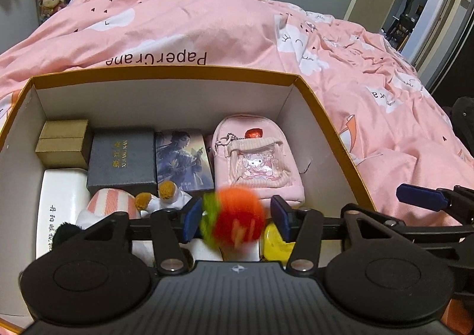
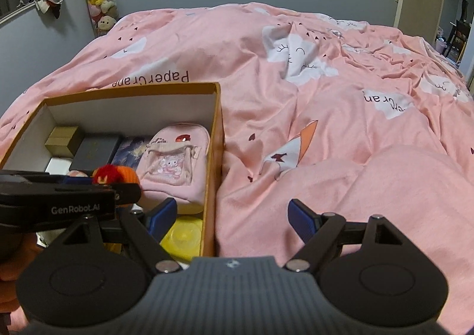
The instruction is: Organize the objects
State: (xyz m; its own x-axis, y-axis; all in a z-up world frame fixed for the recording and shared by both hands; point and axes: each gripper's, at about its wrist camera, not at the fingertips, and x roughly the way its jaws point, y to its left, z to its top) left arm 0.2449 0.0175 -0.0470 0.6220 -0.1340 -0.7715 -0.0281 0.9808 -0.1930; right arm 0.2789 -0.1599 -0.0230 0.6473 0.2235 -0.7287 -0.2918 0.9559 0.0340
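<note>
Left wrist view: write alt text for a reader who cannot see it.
A blurred red and orange plush sits between the open left gripper pads, above a cardboard box on a pink duvet. The box holds a pink pouch, a grey case, a gold box and other small items.

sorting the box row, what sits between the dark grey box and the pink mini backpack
A card box with a painted figure lies between the dark grey box and the pink mini backpack, clearest in the left wrist view.
</note>
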